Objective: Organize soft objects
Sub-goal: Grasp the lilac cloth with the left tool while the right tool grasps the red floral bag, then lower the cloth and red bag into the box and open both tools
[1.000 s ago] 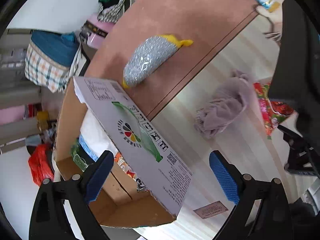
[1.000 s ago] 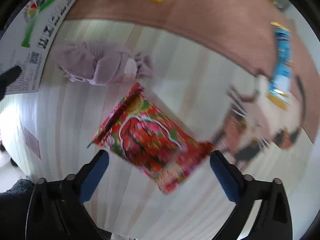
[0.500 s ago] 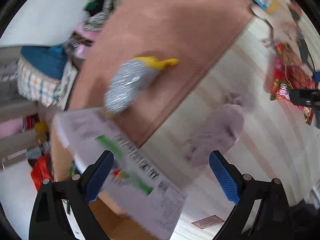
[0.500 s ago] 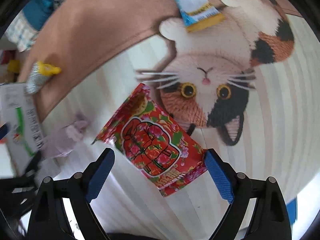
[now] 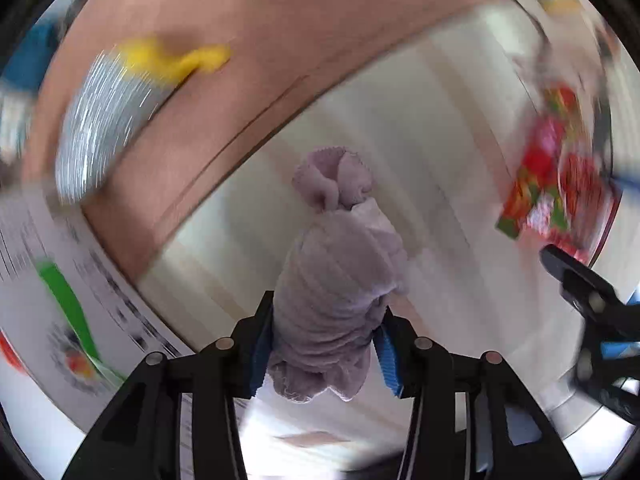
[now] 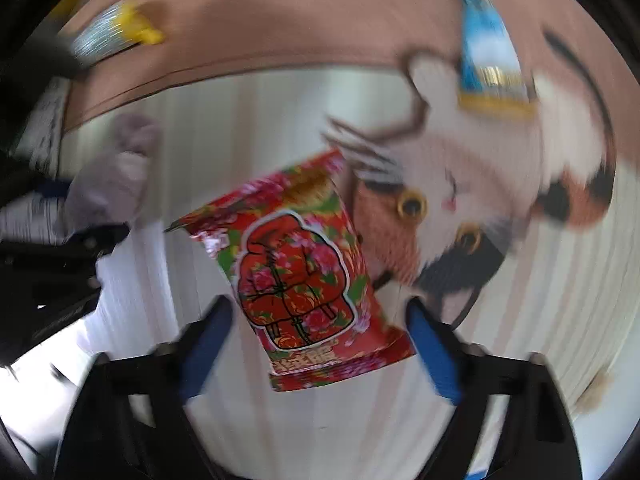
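Left gripper [image 5: 326, 340] jaws clenched on lilac cloth [image 5: 340, 280], right gripper [image 6: 320, 348] jaws released — straddling red floral packet [image 6: 296, 280]

A crumpled mauve cloth [image 5: 336, 280] runs up the lower centre of the left wrist view, ribbed and bunched, its ruffled end toward mid-frame; its lower part is pinched between 2 blue pads [image 5: 386, 348]. A red floral packet [image 6: 304, 268], flat and tilted, fills the centre of the right wrist view over the pale striped surface, its upper right corner overlapping a calico cat cushion [image 6: 500, 184]. A silver sequined pouch with a yellow end [image 5: 116, 108] lies blurred at upper left on the brown surface.
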`<state>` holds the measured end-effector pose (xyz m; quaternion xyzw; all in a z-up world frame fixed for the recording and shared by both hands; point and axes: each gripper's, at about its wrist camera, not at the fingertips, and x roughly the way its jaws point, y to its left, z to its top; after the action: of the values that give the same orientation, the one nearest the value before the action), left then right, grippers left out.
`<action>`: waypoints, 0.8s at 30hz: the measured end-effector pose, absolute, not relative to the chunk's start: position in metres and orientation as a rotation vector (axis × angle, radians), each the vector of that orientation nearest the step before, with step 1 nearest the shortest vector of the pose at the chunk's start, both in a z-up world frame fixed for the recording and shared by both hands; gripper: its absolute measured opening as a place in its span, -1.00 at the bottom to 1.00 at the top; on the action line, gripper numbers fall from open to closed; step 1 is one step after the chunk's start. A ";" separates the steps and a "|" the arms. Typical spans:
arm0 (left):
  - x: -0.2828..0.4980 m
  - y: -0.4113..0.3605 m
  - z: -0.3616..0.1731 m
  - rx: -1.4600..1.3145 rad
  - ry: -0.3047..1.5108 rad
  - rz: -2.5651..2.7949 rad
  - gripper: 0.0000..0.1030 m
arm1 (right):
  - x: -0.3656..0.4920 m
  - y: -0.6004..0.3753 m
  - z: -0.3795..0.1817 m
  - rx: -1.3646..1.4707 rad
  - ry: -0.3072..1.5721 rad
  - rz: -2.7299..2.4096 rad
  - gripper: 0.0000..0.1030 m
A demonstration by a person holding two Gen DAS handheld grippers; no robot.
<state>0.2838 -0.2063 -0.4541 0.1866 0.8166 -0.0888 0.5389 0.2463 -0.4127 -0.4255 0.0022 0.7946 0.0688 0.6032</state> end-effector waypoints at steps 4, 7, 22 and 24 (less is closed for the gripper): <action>0.286 -0.178 -0.450 0.138 1.970 -0.150 -0.18 | 0.244 -0.445 -0.430 0.276 1.868 0.047 0.23; 0.285 -0.165 -0.455 0.014 1.992 -0.142 -0.15 | 0.247 -0.460 -0.430 0.370 1.864 0.034 0.24; 0.275 -0.182 -0.435 0.058 1.854 -0.127 -0.33 | 0.267 -0.414 -0.413 0.220 1.800 -0.079 -0.06; 0.271 -0.174 -0.421 0.017 1.825 -0.126 -0.34 | 0.259 -0.407 -0.401 0.239 1.783 -0.084 -0.07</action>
<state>0.2712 -0.1743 -0.4210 0.0073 0.7904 -0.0544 0.6102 0.2588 -0.4075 -0.4007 0.1038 0.7758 -0.0366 0.6213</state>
